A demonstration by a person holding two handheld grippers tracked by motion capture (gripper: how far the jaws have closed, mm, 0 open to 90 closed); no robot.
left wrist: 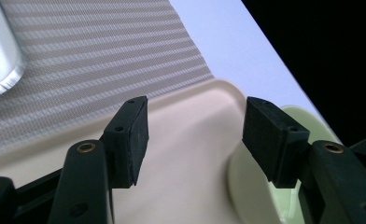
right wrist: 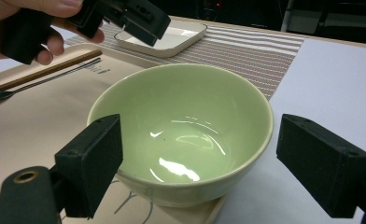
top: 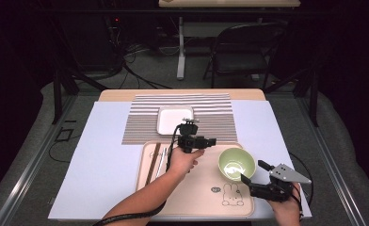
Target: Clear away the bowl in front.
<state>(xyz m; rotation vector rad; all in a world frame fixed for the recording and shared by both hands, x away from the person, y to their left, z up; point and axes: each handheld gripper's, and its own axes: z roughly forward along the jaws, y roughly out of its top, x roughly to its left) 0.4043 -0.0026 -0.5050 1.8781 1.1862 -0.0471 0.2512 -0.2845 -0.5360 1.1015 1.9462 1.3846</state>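
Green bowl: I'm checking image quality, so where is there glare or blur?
Right gripper view: white highlights glare inside the green bowl, which is sharp. Left gripper view: its rim is soft behind the blurred near jaws. High view: dark surroundings, evenly lit table.

Dark lab, rig frame [top: 60, 89], cables [top: 140, 77], folding chair [top: 241, 47]

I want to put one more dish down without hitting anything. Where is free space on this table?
Free: the white sheet left of the tray, the sheet right of the striped mat, and the tray's middle between the chopsticks and the green bowl. Crowded: around the bowl, where the right gripper sits.
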